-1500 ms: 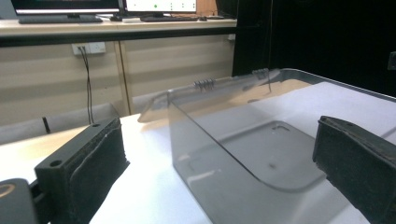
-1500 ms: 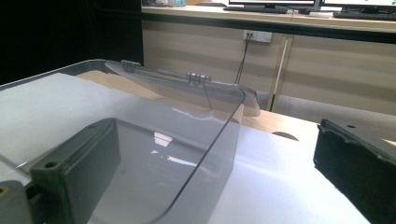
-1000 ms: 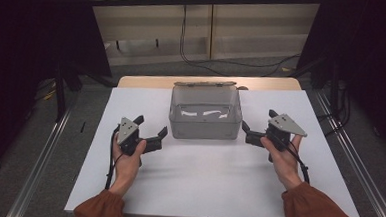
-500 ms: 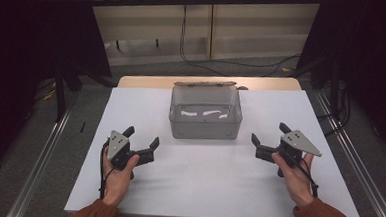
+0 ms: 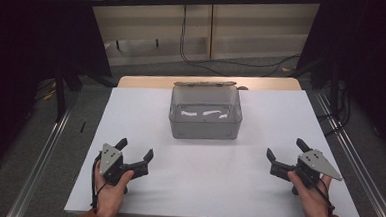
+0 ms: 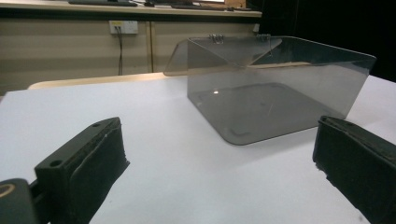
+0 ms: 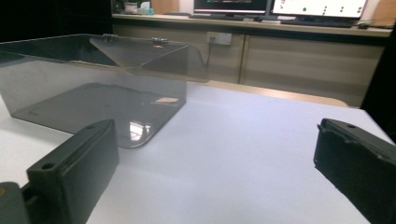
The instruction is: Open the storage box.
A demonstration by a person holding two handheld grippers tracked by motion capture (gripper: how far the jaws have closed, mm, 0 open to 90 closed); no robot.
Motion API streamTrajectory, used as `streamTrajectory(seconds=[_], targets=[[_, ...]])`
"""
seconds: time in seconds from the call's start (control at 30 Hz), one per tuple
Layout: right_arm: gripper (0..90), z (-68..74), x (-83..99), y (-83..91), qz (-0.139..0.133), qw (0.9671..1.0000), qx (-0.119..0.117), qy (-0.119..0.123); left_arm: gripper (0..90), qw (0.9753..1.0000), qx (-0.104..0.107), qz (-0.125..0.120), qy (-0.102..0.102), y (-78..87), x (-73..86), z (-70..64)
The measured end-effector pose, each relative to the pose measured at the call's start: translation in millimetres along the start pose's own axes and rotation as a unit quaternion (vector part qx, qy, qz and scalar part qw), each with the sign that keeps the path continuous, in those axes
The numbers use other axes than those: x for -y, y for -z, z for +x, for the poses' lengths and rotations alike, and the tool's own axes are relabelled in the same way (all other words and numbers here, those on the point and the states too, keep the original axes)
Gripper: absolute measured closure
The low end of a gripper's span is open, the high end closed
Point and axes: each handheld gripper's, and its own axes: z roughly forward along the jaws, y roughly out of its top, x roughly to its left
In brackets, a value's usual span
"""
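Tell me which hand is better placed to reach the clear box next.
Left, narrowly. The left tongs look a bit nearer the clear box than the right tongs. Both are open, empty and apart from it.

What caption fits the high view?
Two open tongs, left and right, rest on a white table near an empty clear box.

White table (image 5: pixel 217 190), clear smoky plastic box (image 5: pixel 205 120) standing on its far middle

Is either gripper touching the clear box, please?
No, the left gripper and right gripper rest apart from the clear box.
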Motion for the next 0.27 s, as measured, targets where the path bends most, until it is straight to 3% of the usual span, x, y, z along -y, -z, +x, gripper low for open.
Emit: streamTrajectory(seconds=[0.07,0.1,0.13,0.2,0.27], targets=[[0.0,0.9,2.5,4.5,0.002,0.9999,0.005,0.014,2.3,0.9998,-0.018,-0.004,-0.004,3.5,-0.1,1.8],[0.0,0.7,3.0,5.3,0.000,1.0000,0.004,0.007,2.3,0.9997,-0.021,-0.007,0.001,3.6,0.4,3.0],[0.0,0.8,2.7,5.8,-0.002,1.0000,0.005,0.000,2.3,0.9998,-0.018,-0.005,0.008,3.0,0.9,4.7],[0.0,0.6,2.4,5.2,-0.008,0.9999,0.007,0.013,2.3,0.9998,-0.014,0.002,0.014,1.5,1.3,7.0],[0.0,-0.7,2.9,2.7,-0.003,1.0000,0.007,0.004,2.3,0.9997,-0.014,0.005,0.018,0.5,1.4,8.5]])
